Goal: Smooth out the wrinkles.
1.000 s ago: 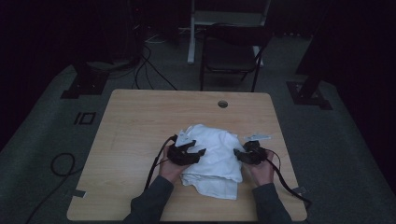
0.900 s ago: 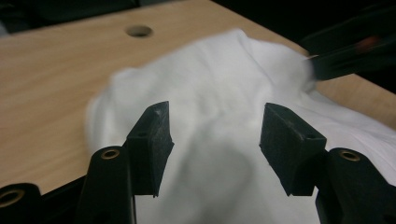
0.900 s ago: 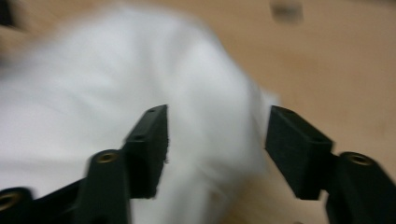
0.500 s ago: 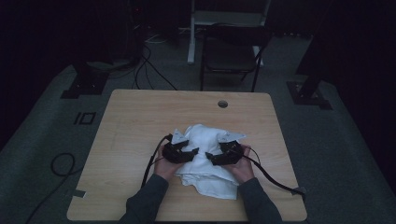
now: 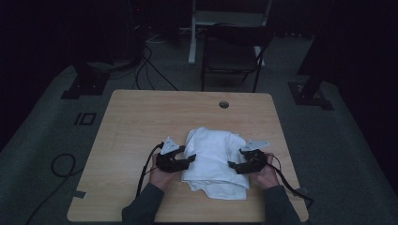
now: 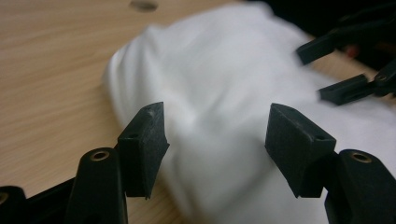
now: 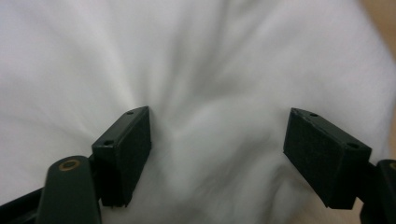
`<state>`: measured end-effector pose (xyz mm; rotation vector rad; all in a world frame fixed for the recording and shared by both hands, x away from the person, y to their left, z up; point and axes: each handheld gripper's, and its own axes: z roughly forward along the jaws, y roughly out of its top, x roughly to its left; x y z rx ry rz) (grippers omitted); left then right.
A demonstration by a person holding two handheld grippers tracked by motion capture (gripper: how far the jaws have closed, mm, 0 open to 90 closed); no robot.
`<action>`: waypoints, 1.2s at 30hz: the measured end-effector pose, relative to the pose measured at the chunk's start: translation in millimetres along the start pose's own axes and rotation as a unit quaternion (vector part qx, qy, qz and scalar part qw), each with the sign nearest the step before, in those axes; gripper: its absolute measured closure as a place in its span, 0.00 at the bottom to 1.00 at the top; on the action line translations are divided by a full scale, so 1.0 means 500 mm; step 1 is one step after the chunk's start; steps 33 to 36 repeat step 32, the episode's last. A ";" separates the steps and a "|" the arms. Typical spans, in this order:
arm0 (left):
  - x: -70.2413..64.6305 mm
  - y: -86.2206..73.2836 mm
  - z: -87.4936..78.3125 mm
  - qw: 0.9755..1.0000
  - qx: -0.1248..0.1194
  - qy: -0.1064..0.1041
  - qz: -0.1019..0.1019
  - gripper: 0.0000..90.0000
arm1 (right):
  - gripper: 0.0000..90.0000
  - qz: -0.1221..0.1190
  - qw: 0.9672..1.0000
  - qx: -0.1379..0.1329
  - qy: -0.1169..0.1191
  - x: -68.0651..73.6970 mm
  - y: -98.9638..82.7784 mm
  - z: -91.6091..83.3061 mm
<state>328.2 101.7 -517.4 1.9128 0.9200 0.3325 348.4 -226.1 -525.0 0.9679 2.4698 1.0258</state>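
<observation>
R gripper [image 5: 233, 165] pulled back to towel [image 5: 213, 154] edge, jaws opened.

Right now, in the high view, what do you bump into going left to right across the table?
Bare light wooden tabletop → left black two-jaw gripper → crumpled white cloth → right black two-jaw gripper.

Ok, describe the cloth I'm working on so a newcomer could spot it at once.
Start at the wooden table with the round hole near its far edge. Toward the near edge lies a white cloth, loosely folded, flanked by two black hand-held grippers. It is the only soft, white thing there.
</observation>
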 end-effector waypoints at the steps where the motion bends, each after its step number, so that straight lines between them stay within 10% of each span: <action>1: -0.001 -0.006 0.006 1.000 0.006 -0.003 0.000 0.42 | 0.26 -0.002 1.000 0.015 -0.005 -0.001 -0.007 0.009; 13: 0.005 -0.031 0.011 1.000 -0.006 -0.010 -0.025 0.42 | 0.25 0.025 1.000 0.009 0.013 -0.016 -0.033 0.034; 22: 0.034 -0.021 -0.100 0.997 -0.054 0.054 -0.008 0.38 | 0.23 0.078 0.992 -0.094 0.011 -0.047 -0.047 -0.054; 36: 0.076 -0.049 -0.128 0.993 -0.037 0.108 -0.023 0.38 | 0.22 0.109 0.989 -0.101 -0.023 -0.073 -0.071 -0.070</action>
